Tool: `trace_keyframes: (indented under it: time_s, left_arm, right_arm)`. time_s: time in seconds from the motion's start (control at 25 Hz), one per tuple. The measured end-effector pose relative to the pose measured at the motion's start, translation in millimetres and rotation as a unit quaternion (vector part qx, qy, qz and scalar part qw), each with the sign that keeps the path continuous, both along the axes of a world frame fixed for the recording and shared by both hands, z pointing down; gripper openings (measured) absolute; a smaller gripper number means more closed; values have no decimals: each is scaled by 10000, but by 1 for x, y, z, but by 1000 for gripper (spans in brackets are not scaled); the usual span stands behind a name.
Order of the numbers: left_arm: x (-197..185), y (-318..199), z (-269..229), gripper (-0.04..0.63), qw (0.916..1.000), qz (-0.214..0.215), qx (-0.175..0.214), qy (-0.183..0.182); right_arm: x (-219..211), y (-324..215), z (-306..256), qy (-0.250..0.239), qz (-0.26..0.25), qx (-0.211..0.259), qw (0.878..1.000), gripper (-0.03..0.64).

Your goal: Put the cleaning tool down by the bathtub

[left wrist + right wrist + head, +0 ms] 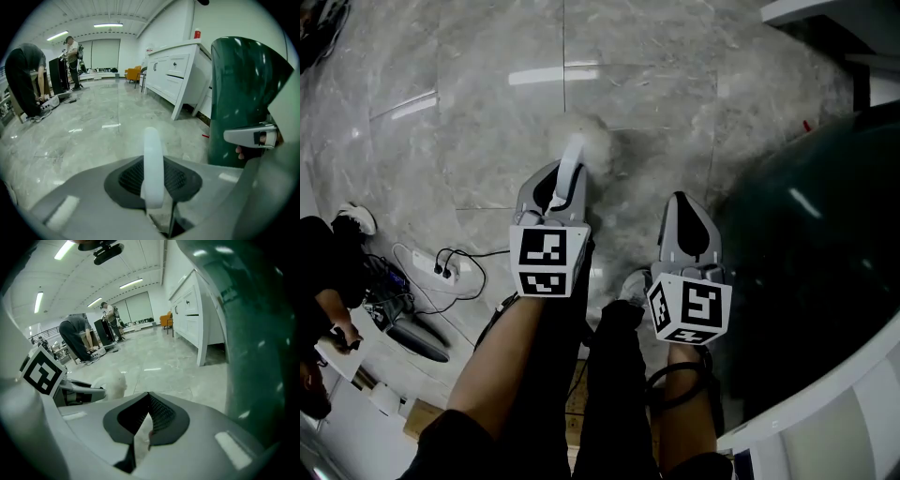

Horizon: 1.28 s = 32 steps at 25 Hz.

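In the head view, the person's forearms (502, 361) and dark trouser legs fill the lower frame, each arm ending in a marker cube with black-and-white squares. The left gripper (557, 186) is clamped on the slim white handle of the cleaning tool (577, 148), whose fluffy white head is at the polished grey marble floor (469, 112). The right gripper (684, 217) hangs just beside the rounded, glossy dark green bathtub (816, 253). A white power strip (434, 268) with black cables lies well to the left.

In the left gripper view, the jaws press on the smooth, rounded handle (153, 168), which stands upright between the ribbed black pads (133, 177). The bathtub (243, 93) rises close on the right, with the other gripper in front of it. A white cabinet (176, 70) stands behind.

In the right gripper view, the right gripper (148, 401) has its jaws together with nothing held. The tool's fluffy head (115, 380) shows to the left, and the bathtub wall (253, 348) blocks the right side.
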<state>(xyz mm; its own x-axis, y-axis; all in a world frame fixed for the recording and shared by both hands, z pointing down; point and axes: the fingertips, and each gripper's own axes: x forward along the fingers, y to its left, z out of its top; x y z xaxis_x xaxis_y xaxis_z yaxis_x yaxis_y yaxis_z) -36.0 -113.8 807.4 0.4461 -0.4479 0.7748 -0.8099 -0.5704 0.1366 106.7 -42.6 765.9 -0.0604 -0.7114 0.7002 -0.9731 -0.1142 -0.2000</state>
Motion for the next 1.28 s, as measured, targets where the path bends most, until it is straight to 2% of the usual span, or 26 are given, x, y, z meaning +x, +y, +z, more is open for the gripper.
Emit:
trace_keyframes:
  time_s: [0.8,1.28]
  left_arm:
    - [5,-9,139,81,9994,205,-249,-135]
    - [3,-11,197,74,9986,263,-406,-222]
  right_arm:
    - [-1,-4,117,-58,-45,-220,9997,9]
    - [-6,-4,166,-87,-75,-401,9991,10]
